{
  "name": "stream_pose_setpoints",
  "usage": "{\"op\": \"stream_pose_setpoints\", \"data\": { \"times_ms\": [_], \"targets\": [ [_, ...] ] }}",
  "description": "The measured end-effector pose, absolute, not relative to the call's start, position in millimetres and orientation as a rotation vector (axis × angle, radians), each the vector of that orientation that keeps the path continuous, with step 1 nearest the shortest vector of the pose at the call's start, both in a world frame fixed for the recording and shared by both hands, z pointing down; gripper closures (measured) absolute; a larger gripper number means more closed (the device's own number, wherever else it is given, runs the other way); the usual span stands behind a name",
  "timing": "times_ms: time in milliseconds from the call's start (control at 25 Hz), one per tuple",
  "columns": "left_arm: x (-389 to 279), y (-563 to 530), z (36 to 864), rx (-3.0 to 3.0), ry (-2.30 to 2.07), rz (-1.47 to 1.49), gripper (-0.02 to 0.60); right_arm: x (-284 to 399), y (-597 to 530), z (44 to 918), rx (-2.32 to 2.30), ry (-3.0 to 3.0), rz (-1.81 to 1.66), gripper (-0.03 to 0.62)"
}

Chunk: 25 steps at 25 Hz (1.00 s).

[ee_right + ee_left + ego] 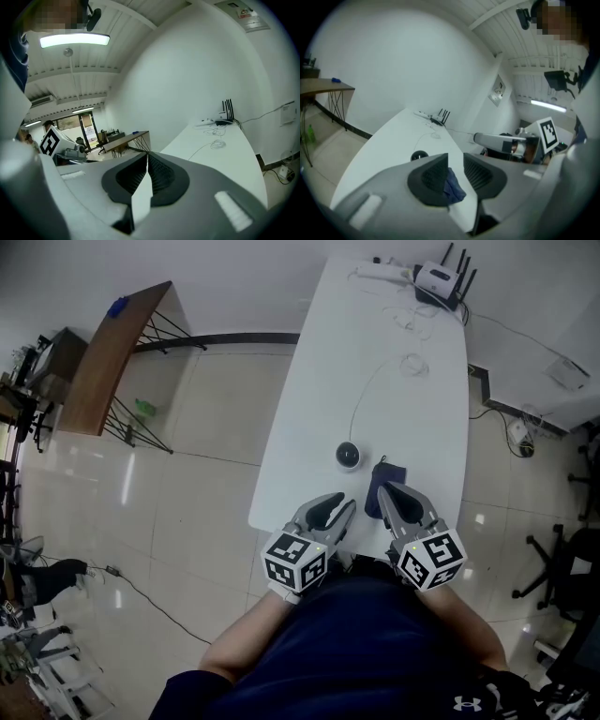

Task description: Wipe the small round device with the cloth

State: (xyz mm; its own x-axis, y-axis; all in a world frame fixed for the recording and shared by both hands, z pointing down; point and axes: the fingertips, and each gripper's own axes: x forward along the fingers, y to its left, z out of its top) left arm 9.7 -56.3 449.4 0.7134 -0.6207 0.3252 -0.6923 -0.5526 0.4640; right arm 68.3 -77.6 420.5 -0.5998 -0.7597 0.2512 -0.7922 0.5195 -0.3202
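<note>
Two grippers, one round device, one cloth and one white bench. One router with upright antennas stands at the bench's far end, well beyond both pairs of fingers.

The left gripper has its fingers apart with a clear gap and nothing clamped in it. The right gripper has its fingers closed tip to tip. Only bare bench shows through the slit below the tips.

The small round device is a dark, glossy dome on a pale ring. It sits on the bench just ahead of the left fingertips. One thin white cable runs from it toward the far end. In the left gripper view, the device peeks over the top of the left-hand finger.

The cloth is dark blue and crumpled. It lies on the bench right at the tips of the right fingers, beside the device. The right gripper covers its near part in the head view. In the left gripper view, one fold of the cloth shows through the gap, the rest behind a finger. The right gripper view shows neither cloth nor device.
</note>
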Motion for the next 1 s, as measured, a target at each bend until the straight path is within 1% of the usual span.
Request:
{"op": "stream_pose_setpoints", "data": {
  "times_ms": [640, 1000],
  "targets": [
    [16, -55, 428, 2.452, -1.019, 0.168, 0.486, 65, -79, 404, 1.386, -2.707, 0.441, 0.58],
    [14, -57, 429, 2.451, -1.026, 0.158, 0.485, 62, -78, 402, 1.38, -2.715, 0.405, 0.58]
  ]
}}
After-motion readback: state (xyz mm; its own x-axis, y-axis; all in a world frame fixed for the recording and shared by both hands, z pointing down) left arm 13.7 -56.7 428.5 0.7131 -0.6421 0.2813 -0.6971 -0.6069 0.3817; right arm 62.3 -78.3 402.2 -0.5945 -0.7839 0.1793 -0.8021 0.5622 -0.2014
